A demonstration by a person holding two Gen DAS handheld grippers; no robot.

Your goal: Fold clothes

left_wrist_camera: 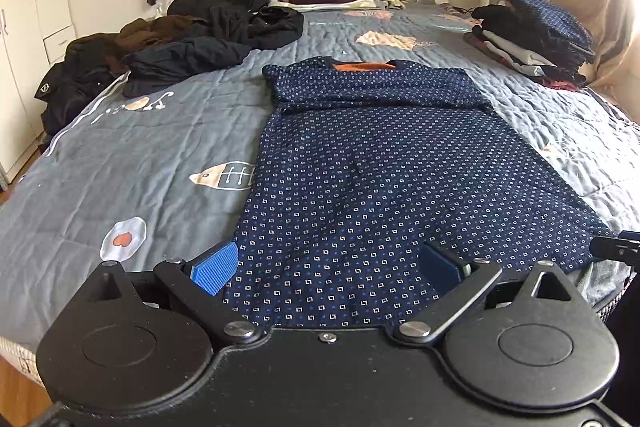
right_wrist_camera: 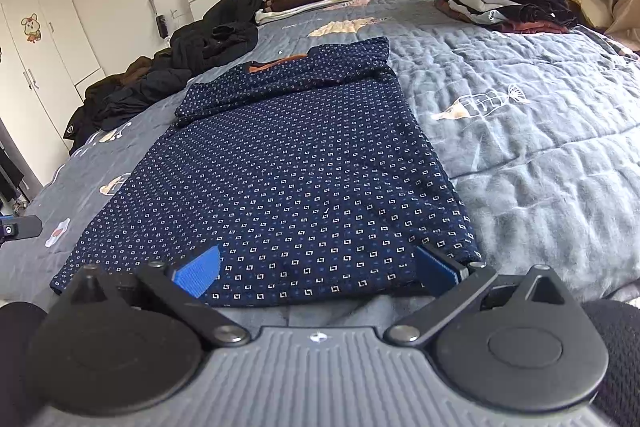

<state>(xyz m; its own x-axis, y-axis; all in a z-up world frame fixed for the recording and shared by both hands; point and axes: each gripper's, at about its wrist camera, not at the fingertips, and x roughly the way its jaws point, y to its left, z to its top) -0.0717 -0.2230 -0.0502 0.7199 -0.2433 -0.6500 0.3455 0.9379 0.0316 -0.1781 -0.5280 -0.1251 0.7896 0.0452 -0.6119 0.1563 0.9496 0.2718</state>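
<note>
Shirt (left_wrist_camera: 360,163) lies flat on the bed (left_wrist_camera: 140,131), long axis running from the near hem straight away to the collar, sleeves already folded across the far end. Left gripper (left_wrist_camera: 334,269) sits over the hem's left part, jaws apart, holding nothing. Right gripper (right_wrist_camera: 320,269) sits at the hem's right part, jaws apart, also holding nothing. Both are about equally near the hem; the next fold probably carries that hem forward toward the collar.

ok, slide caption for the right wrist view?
Open right gripper at the near hem of a navy patterned shirt spread on the bed.
</note>
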